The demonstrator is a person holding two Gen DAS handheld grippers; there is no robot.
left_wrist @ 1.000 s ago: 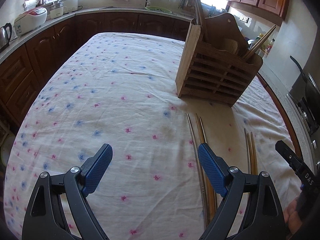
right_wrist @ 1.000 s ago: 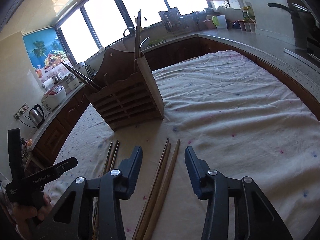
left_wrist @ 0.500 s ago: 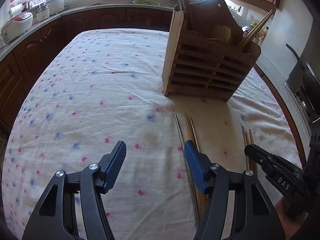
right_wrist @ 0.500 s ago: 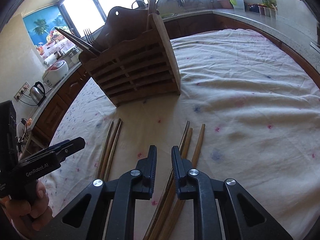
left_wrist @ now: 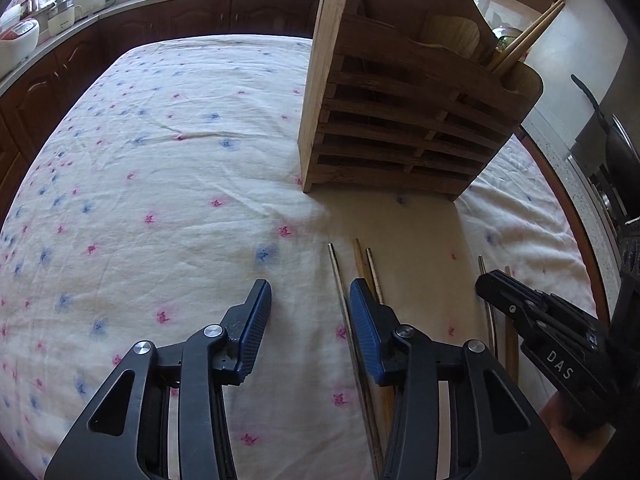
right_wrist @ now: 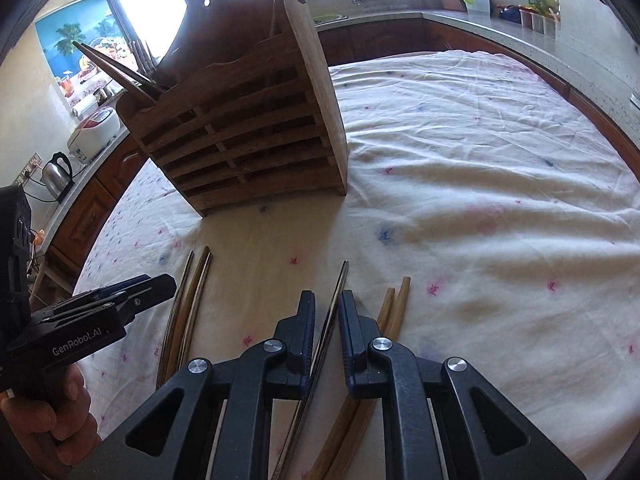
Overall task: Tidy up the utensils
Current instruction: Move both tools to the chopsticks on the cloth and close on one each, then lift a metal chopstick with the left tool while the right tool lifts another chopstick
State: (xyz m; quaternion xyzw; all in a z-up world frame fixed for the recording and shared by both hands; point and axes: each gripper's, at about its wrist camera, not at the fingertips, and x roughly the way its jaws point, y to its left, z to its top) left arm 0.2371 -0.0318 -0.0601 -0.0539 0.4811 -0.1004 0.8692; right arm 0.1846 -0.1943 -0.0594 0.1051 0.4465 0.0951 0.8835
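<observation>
Sunlit kitchen counters and dark wood cabinets ring the table, which is covered by a cream tablecloth (left_wrist: 168, 168) dotted with small pink and blue flowers. I take the wooden utensil rack (left_wrist: 404, 120) as my landmark: it stands upright on the cloth toward the far side, slatted front facing me, with a pair of chopsticks (left_wrist: 528, 36) leaning out of its right-hand compartment in the left wrist view and what looks like fork tines (right_wrist: 140, 60) showing above its rim in the right wrist view. On the cloth in front of the rack lie two loose groups of chopsticks, all pointing roughly toward it. My left gripper (left_wrist: 308, 320) hovers low over the cloth in front of the rack's left corner, its blue pads spread wide with nothing between them; the left group of chopsticks (left_wrist: 340, 280) runs just inside and under its right finger. My right gripper (right_wrist: 326, 320) sits in front of the rack's right corner, jaws drawn narrow around a dark metal chopstick (right_wrist: 338, 284) that passes between the pads; I cannot tell whether the pads actually press it. Two light wooden chopsticks (right_wrist: 396, 304) lie just beside that gripper, on the side away from the left group.
</observation>
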